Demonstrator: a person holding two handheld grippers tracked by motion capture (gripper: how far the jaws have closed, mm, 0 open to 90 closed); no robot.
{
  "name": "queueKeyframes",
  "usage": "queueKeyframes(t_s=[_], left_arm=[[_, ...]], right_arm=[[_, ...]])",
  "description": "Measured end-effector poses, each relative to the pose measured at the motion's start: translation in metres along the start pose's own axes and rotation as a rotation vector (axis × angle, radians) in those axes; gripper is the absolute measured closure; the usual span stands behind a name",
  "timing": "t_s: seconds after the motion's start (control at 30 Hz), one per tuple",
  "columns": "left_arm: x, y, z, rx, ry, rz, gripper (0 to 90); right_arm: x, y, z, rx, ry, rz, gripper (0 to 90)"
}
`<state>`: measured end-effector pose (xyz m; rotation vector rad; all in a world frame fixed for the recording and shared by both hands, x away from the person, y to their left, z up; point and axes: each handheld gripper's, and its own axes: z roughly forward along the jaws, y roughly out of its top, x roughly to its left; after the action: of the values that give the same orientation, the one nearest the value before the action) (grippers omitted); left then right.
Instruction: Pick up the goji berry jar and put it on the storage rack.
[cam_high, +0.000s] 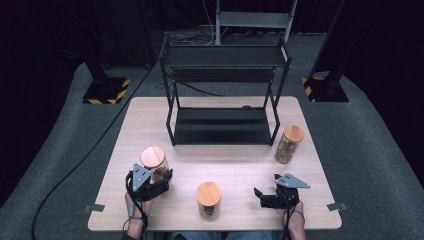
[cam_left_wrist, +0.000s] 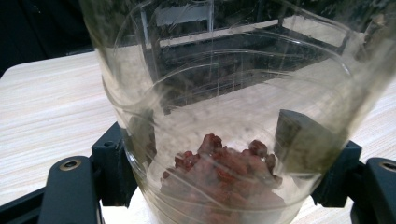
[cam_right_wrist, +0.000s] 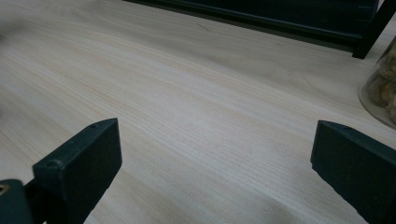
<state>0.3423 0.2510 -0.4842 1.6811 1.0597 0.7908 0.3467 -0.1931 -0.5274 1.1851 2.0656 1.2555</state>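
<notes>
My left gripper (cam_high: 161, 181) is shut on a clear glass jar (cam_high: 155, 163) with a round wooden lid, at the table's front left. In the left gripper view the jar (cam_left_wrist: 233, 107) stands between both jaws, with dark red dried pieces (cam_left_wrist: 219, 168) at its bottom. My right gripper (cam_high: 261, 196) rests at the front right, jaws wide apart; the right gripper view shows bare table between them. A second wooden-lidded jar (cam_high: 208, 200) stands at the front middle between the two grippers. A third jar (cam_high: 289, 144) with brown contents stands at the right; its edge (cam_right_wrist: 380, 88) appears in the right gripper view.
A black two-shelf metal rack (cam_high: 223, 90) stands at the back middle of the light wooden table (cam_high: 150, 115). Black cables trail over the grey floor at the left. Stand bases with yellow-black tape (cam_high: 106, 91) sit beyond the table's far corners.
</notes>
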Motion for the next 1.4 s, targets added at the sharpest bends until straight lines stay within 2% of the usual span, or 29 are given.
queueKeyframes(t_s=[1.4], left_arm=[[-0.005, 0.008, 0.016, -0.002, -0.021, 0.014, 25.0]], right_arm=[[0.001, 0.0, 0.0, 0.003, -0.008, -0.005, 1.5]])
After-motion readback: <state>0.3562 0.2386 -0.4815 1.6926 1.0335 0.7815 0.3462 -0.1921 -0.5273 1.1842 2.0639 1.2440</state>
